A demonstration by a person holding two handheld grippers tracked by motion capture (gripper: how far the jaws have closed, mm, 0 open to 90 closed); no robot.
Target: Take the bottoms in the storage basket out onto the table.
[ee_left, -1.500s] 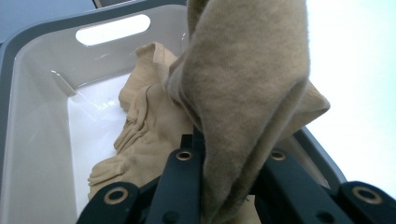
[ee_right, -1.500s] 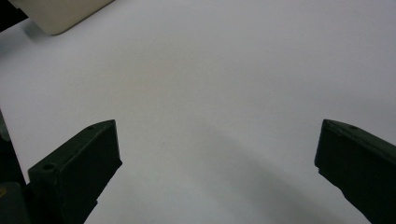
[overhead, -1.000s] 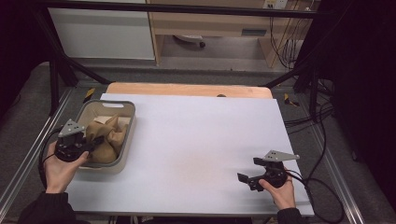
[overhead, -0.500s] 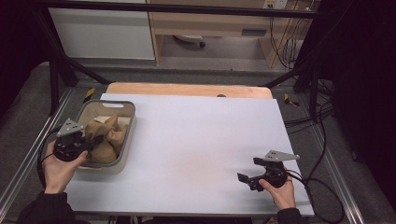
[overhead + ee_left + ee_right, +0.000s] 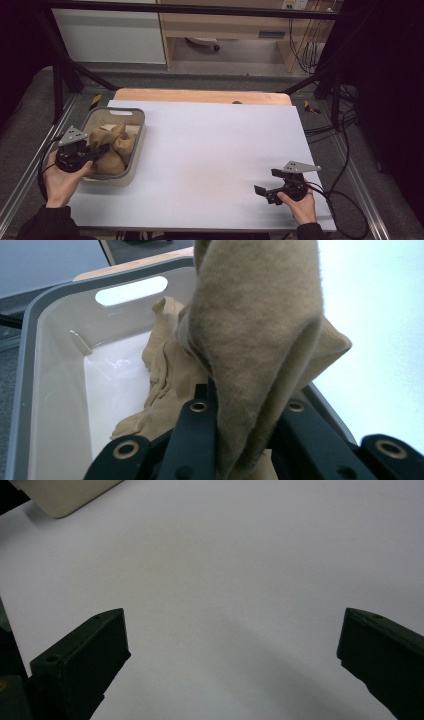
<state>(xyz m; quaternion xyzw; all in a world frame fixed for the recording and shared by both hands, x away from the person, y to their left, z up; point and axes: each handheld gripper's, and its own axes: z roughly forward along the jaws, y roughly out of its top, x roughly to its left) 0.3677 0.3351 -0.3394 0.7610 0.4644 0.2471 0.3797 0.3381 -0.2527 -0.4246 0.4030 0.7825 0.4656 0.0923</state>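
Your left gripper (image 5: 97, 150) is clamped tight at the table's left; your right gripper (image 5: 267, 186), jaws spread wide, sits low at front right.

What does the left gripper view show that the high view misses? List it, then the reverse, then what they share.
Left gripper view alone: the left claw's jaws pinching a fold of the tan cloth, and the bin's handle slot up close. High view alone: the right claw, open over the white table, and both hands. Shared: the cloth in the grey bin.

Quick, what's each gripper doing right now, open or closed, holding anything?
Left gripper: shut on the tan cloth, over the bin.
Right gripper: open, holding nothing, above the table.
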